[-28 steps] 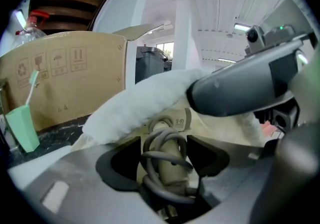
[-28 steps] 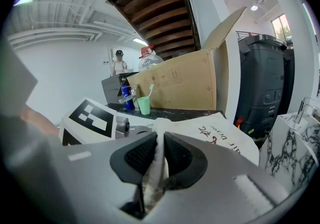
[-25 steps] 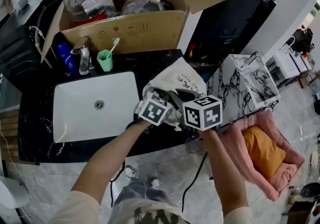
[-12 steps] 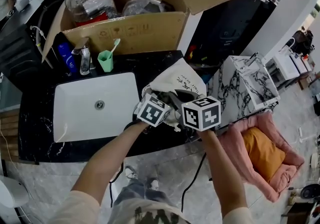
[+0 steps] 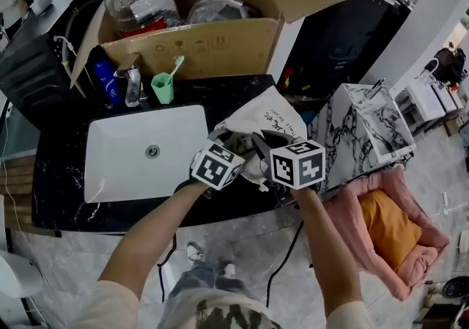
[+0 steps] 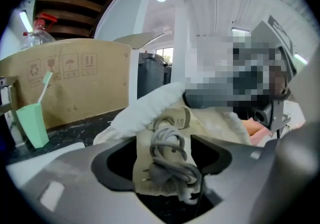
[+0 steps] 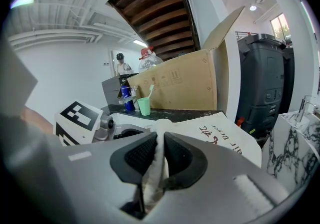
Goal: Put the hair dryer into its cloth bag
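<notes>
Left gripper (image 6: 167, 164) has its jaws spread wide and they have just been opening. The hair dryer (image 6: 176, 118), its handle end wrapped in a grey coiled cord (image 6: 165, 143), lies between them, with the pads off it on both sides. Right gripper (image 7: 160, 154) is clenched on a fold of the cloth bag (image 5: 267, 119) - white fabric pinched between the ribbed pads. The bag lies on the black counter (image 5: 58, 196) just right of the white sink (image 5: 110, 174), and the dryer's end shows among the cloth at its near end, between the two grippers. A green cup (image 5: 163, 88) with a toothbrush stands behind the sink, in front of a cardboard box (image 5: 198, 45).
</notes>
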### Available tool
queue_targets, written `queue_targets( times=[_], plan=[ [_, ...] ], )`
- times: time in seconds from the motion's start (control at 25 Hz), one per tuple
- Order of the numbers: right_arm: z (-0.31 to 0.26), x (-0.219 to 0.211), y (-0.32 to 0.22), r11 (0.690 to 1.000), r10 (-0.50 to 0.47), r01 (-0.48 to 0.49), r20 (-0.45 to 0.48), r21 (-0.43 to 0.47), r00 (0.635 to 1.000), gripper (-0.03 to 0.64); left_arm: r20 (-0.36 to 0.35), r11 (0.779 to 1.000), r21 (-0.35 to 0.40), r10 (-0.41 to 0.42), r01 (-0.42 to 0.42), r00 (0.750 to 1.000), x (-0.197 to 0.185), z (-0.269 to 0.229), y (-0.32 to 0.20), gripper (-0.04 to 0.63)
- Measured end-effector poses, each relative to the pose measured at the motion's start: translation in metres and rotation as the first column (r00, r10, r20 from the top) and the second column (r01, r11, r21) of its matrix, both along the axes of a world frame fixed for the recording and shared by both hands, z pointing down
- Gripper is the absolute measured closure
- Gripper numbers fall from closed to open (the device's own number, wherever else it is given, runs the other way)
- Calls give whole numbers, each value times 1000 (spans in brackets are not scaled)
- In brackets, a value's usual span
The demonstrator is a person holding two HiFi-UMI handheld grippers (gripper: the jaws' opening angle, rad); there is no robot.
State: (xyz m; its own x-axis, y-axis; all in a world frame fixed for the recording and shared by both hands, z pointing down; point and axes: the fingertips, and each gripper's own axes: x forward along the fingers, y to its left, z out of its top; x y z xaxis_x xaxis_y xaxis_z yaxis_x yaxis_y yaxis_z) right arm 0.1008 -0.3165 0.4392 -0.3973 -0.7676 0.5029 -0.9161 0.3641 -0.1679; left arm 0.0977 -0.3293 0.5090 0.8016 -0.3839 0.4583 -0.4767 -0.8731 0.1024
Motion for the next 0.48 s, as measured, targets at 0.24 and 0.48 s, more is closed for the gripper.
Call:
queue_targets(
  times=[0.24,0.48],
  plan=[
    [8,-3,3,1000,-13,13,2,-14,1000,574,-32,999,0,-49,50,998,-33,-11,4,242],
    [21,-8,7,999,-30,31,26,-34,999,571,-74,990,-19,-143,142,987,-71,-28,4,242]
  ],
)
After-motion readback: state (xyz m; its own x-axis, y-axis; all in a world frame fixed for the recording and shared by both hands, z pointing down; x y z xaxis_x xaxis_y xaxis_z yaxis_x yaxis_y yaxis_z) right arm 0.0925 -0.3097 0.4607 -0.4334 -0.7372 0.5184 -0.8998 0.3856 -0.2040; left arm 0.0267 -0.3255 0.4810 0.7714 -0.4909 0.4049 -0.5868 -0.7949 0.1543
